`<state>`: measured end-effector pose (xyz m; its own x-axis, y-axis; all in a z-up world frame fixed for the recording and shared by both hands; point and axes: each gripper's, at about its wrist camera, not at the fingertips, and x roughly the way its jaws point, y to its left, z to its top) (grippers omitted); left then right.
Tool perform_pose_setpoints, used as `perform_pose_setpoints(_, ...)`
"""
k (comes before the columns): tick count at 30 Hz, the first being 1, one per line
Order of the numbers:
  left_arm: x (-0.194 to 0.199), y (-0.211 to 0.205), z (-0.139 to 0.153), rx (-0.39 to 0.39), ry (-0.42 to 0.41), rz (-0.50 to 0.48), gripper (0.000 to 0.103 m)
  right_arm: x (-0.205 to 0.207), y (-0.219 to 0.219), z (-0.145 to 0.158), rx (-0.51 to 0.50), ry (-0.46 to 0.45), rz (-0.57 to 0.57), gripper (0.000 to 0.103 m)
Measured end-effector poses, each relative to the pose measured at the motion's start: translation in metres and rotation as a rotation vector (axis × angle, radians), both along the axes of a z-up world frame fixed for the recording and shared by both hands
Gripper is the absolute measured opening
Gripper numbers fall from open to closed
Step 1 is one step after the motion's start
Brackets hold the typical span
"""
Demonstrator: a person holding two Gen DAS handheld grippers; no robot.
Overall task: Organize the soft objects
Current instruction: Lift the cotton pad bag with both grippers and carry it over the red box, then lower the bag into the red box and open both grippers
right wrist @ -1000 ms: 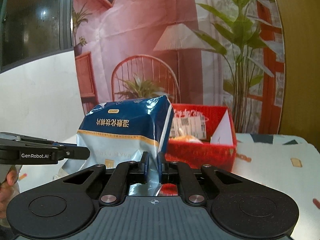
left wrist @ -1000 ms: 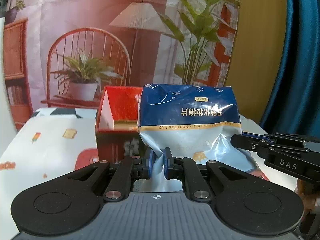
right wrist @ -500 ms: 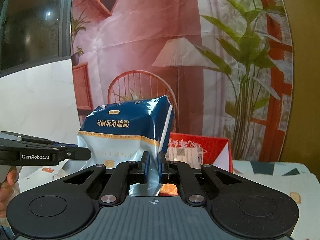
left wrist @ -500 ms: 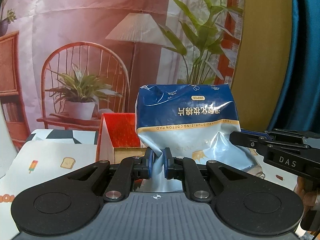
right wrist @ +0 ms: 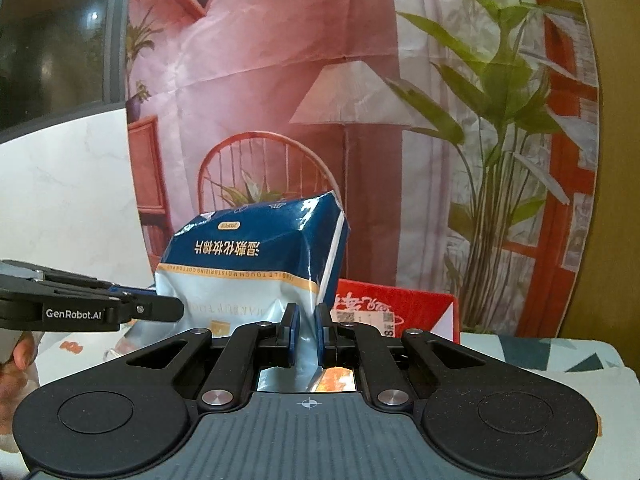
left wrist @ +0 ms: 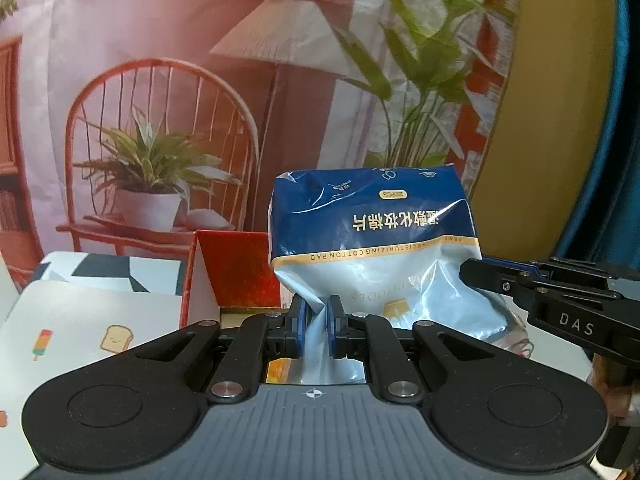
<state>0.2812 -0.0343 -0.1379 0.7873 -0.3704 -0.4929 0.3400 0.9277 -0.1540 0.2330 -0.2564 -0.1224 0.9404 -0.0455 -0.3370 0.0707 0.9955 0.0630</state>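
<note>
Left wrist view: left gripper point(left wrist: 316, 330) fingers pinch bag point(left wrist: 372, 240) at its crumpled lower film.
Right gripper point(right wrist: 304, 332): fingers likewise clamped on bag's edge.
Bag position: aloft, before red box point(right wrist: 412, 308).
Handling: judged light, soft, slippery film; grip seams.
Print: "COTTON PAD", inverted.
Tool marks: "DAS", "GenRobot.AI".

The cotton pad bag point(left wrist: 372, 248) hangs above the bench point(left wrist: 92, 320), in front of the box point(left wrist: 236, 268), between both grippers' fingers point(left wrist: 297, 328)
</note>
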Motion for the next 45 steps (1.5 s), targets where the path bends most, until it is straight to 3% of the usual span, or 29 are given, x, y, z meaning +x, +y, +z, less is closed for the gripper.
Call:
perform_pose_setpoints(4,0.019,0.003,-0.005,-0.007,0.027,0.024,0.012,0.024,-0.01,0.002,0.018,0.008,-0.004,0.009)
perform_pose_setpoints(9,0.038,-0.002,-0.02,0.04,0.073,0.032,0.012,0.051,-0.014,-0.01,0.008,0.057,-0.005,0.009)
perform_pose_setpoints(17,0.06,-0.009,-0.05,0.129,0.18,-0.005,0.012,0.073,-0.025,-0.055,0.08,0.205,-0.038,0.009)
perform_pose_setpoints(20,0.062,-0.007,-0.056,0.125,0.211,-0.01,0.016,0.078,-0.028,-0.07,0.106,0.265,-0.059,0.009)
perform_pose_setpoints(23,0.059,-0.006,-0.057,0.151,0.189,-0.012,0.021,0.081,-0.029,-0.079,0.127,0.302,-0.089,0.009)
perform_pose_setpoints(27,0.056,0.001,-0.052,0.127,0.168,0.002,0.024,0.087,-0.027,-0.086,0.134,0.345,-0.094,0.009)
perform_pose_setpoints(36,0.047,0.002,-0.042,0.133,0.134,0.021,0.026,0.106,-0.005,-0.092,0.102,0.438,-0.081,0.008)
perform_pose_setpoints(41,0.037,0.008,-0.036,0.137,0.093,0.038,0.04,0.092,-0.011,-0.085,0.102,0.411,-0.134,0.016)
perform_pose_setpoints(44,0.026,0.009,-0.03,0.142,0.058,0.037,0.058,0.076,-0.005,-0.075,0.081,0.352,-0.131,0.028)
perform_pose_setpoints(45,0.02,0.009,-0.028,0.147,0.041,0.037,0.067,0.071,-0.003,-0.071,0.072,0.338,-0.127,0.038)
